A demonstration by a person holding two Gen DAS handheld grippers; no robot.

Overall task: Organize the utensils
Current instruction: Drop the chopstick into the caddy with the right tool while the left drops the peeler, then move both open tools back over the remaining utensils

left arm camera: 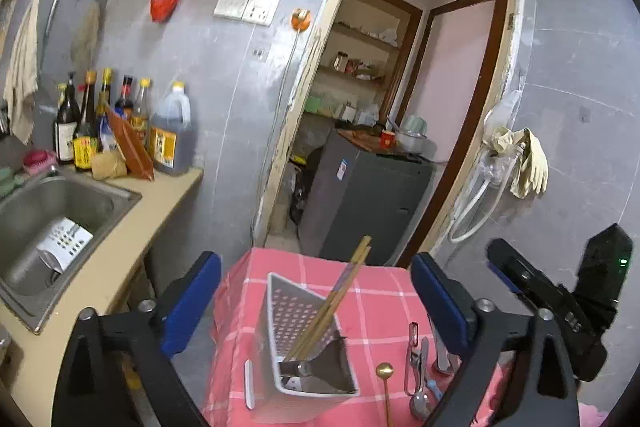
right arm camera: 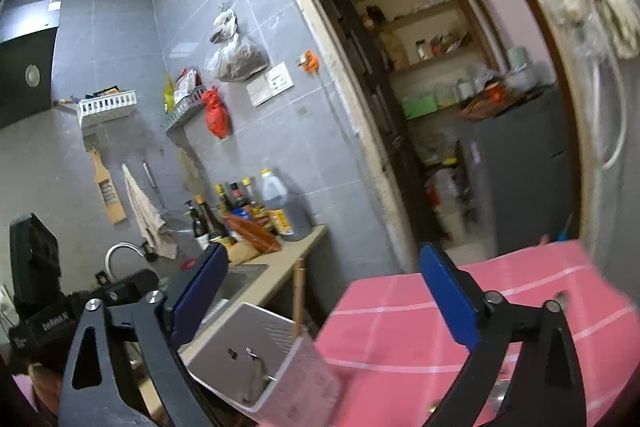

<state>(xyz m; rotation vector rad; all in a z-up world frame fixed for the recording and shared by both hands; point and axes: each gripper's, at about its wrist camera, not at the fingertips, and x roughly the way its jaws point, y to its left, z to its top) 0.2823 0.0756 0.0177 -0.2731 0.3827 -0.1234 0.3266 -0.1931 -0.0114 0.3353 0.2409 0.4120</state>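
With both my left gripper [left arm camera: 316, 299] and right gripper [right arm camera: 324, 291] spread wide and empty, the grey perforated plastic utensil caddy [left arm camera: 296, 343] sits on the pink checked tablecloth [left arm camera: 376, 291], holding wooden chopsticks [left arm camera: 336, 299]. Gold spoon [left arm camera: 385, 379] and steel cutlery [left arm camera: 418, 375] lie beside it.

Two wrist views, close above the pink-clothed table [left arm camera: 376, 291], both sharing the utensil holder [left arm camera: 296, 343].

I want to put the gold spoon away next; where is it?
In the left wrist view, the gold spoon lies on the pink checked tablecloth, just right of the white utensil holder.
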